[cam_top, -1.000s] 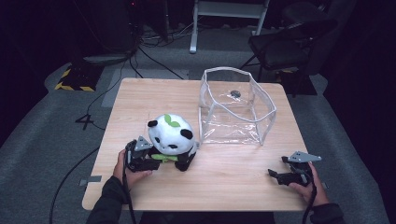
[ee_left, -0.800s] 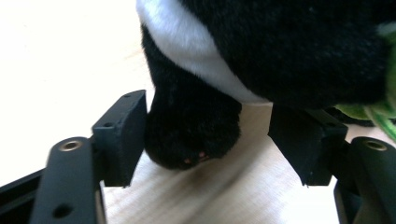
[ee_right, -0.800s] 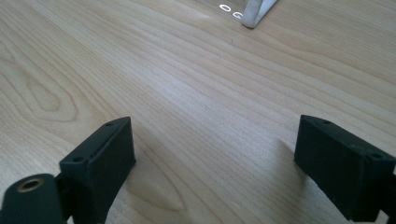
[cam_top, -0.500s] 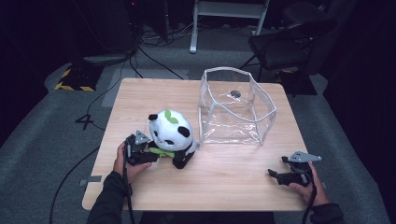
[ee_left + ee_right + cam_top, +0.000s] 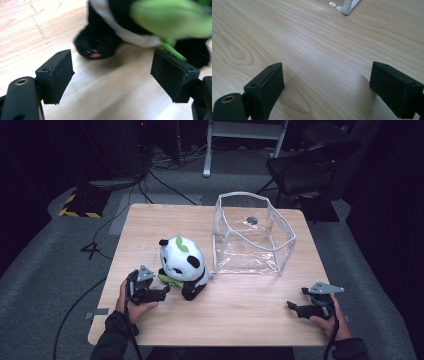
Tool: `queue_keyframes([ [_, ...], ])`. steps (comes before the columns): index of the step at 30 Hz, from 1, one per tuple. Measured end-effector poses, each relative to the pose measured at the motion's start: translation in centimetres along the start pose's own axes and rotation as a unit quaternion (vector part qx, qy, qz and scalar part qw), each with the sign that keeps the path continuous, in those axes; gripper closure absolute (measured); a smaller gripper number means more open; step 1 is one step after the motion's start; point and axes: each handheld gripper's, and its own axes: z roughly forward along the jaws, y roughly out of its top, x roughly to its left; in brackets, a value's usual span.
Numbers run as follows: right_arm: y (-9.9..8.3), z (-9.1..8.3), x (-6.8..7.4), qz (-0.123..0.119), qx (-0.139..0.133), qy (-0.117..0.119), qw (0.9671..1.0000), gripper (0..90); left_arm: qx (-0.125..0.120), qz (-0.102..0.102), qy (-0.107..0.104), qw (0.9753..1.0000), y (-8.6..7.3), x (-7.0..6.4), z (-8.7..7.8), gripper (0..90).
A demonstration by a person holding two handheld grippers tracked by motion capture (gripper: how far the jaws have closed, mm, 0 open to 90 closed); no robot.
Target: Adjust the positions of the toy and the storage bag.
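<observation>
A black-and-white panda plush (image 5: 182,265) with a green leaf and bow sits on the wooden table (image 5: 250,320), left of centre. My left gripper (image 5: 164,292) lies on the table at the panda's front left, open, with its tips close to the plush's lower body. In the left gripper view the jaws (image 5: 112,75) stand wide apart around bare wood, with the panda's black paw (image 5: 96,45) just beyond them. My right gripper (image 5: 294,308) rests open near the table's front right corner, nothing between its fingers (image 5: 327,85).
A clear plastic box (image 5: 252,235) with an open top stands right of the panda, at the back of the table; its corner (image 5: 348,6) shows far ahead of the right jaws. A chair (image 5: 305,165) and cables lie on the floor beyond.
The panda has rocked and turned slightly beside the left gripper, which stays at almost the same spot. The right gripper has not moved.
</observation>
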Motion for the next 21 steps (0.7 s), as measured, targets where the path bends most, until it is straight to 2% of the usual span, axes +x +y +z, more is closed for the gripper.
queue_keyframes([
  [3,0.0,0.0,0.0,0.0,0.0,0.0,1.0,12.2,-0.001,0.014,-0.008,0.9999,-0.6,-1.5,-0.5,17.5],
  [4,0.0,0.0,0.0,0.0,0.0,0.0,1.0,12.2,0.009,0.025,-0.007,0.9996,-0.8,-2.2,-0.7,18.0],
  [6,0.0,0.0,0.0,0.0,0.0,0.0,1.0,12.2,0.017,0.025,-0.008,0.9995,-1.1,-2.9,-0.9,17.9],
  [8,0.0,0.0,0.0,0.0,0.0,0.0,1.0,12.2,0.015,0.015,-0.031,0.9993,-1.9,-3.5,-1.2,17.8],
  [10,0.0,0.0,0.0,0.0,0.0,0.0,1.0,12.2,0.019,0.021,-0.04,0.9988,-2.3,-4.3,-1.5,17.5],
  [14,0.0,0.0,0.0,0.0,0.0,0.0,1.0,12.2,0.012,0.03,-0.067,0.9972,-1.9,-5.6,-1.3,19.2],
  [15,0.0,0.0,0.0,0.0,0.0,0.0,1.0,12.2,0.016,0.036,-0.069,0.9969,-1.7,-6.0,-1.0,20.8],
  [16,0.0,0.0,0.0,0.0,0.0,0.001,1.0,12.2,0.019,0.039,-0.072,0.9965,-1.5,-6.1,-0.8,27.5],
  [17,0.0,0.0,0.0,0.0,0.0,0.001,1.0,12.2,0.023,0.043,-0.078,0.9958,-1.4,-6.3,-0.5,27.5],
  [18,0.0,0.0,0.0,0.0,0.0,0.001,1.0,12.2,0.027,0.048,-0.079,0.9954,-1.2,-6.6,-0.2,29.7],
  [21,0.0,0.0,0.0,-0.001,0.0,0.001,1.0,12.2,0.032,0.047,-0.076,0.9955,-0.7,-7.0,0.7,27.2],
])
